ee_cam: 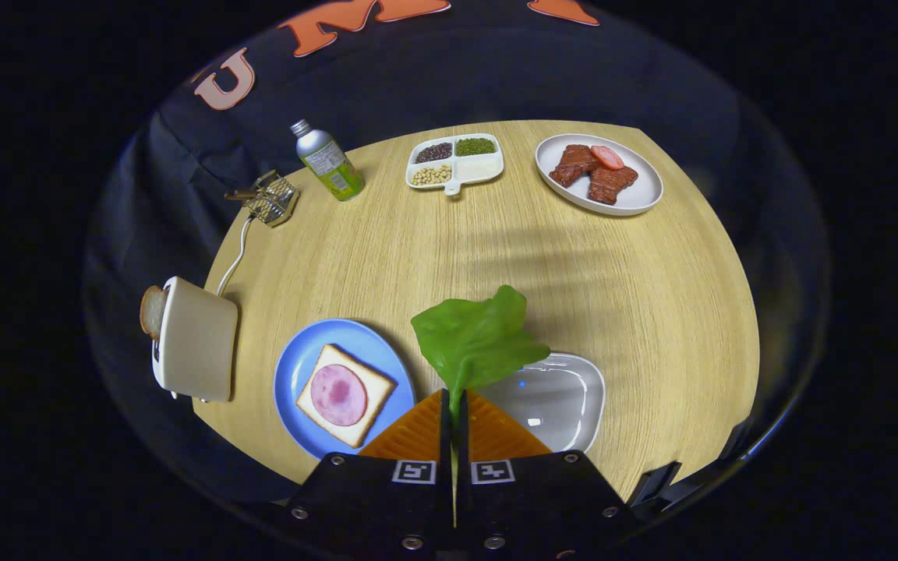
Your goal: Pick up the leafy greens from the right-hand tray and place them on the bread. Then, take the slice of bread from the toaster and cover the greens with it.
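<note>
The gripper (453, 401) has its two fingers pressed together on the stem of the leafy greens (476, 339), with no gap visible between them. The leaf is a single broad, smooth, bright green piece with a wavy edge and a pale rib; it stands up from the fingertips, lifted above the table (496, 249). Just behind it, near the table's front edge, lies the right-hand tray (566, 397), a glossy pale grey dish with rounded corners.

Left of the fingers, close to the front edge, sits a round blue plate (301, 366) carrying a square slice of bread (320, 374), pale crumb with a tan crust, topped by a round pink slice of ham (338, 395).

At the table's left edge stands a cream toaster (198, 343), smooth-sided, with a browned slice of bread (153, 310) projecting from its slot; a white cord runs back from it.

Along the far edge are a small wire basket (271, 199), a metal bottle (328, 160) with a green label, a white four-compartment dish (455, 162) of grains and beans, and a white oval plate (636, 195) of brown meat pieces with one red slice. The table top is light wood grain.
</note>
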The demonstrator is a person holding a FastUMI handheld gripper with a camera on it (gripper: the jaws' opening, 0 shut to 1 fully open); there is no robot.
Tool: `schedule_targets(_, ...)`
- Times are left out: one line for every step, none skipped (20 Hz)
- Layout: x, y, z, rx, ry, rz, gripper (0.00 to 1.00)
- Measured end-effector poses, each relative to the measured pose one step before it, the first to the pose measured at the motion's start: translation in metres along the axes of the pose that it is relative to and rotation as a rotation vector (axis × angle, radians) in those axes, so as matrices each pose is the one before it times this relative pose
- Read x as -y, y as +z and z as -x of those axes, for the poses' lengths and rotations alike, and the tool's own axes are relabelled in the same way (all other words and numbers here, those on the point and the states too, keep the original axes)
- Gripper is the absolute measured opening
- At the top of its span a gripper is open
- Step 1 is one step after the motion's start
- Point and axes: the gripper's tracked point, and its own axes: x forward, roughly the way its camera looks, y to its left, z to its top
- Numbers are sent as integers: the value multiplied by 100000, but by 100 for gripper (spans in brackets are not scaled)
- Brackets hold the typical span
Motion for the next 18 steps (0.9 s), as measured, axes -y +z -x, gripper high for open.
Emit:
schedule_targets(-532,-219,201,-235,1263,405,2)
schedule_targets(-466,-113,0,-292,642,990,2)
schedule_targets(-410,-57,-44,-84,574,1402,2)
schedule_targets(-374,-56,-70,54,380,1223,2)
schedule_targets(-601,-52,32,-375,997,757,2)
schedule_targets(-738,-138,5,-81,1360,445,2)
schedule_targets(-719,1,-57,-66,1443,307,2)
schedule_targets(-586,99,-75,-115,1297,417,2)
schedule_targets(-431,52,-60,-151,902,200,2)
schedule_targets(-602,36,-46,-376,1037,354,2)
schedule_targets(-593,30,-121,-302,934,317,2)
schedule_targets(-605,-61,-101,-515,1246,606,2)
schedule_targets(-596,-90,-114,-642,1178,462,2)
schedule_targets(-609,-156,-222,-876,1053,598,3)
schedule_targets(-449,-104,-207,-777,623,772,2)
schedule_targets(-431,-130,-287,-840,316,935,2)
schedule_targets(-476,-113,-190,-804,410,720,2)
schedule_targets(-478,-56,-167,-673,788,732,2)
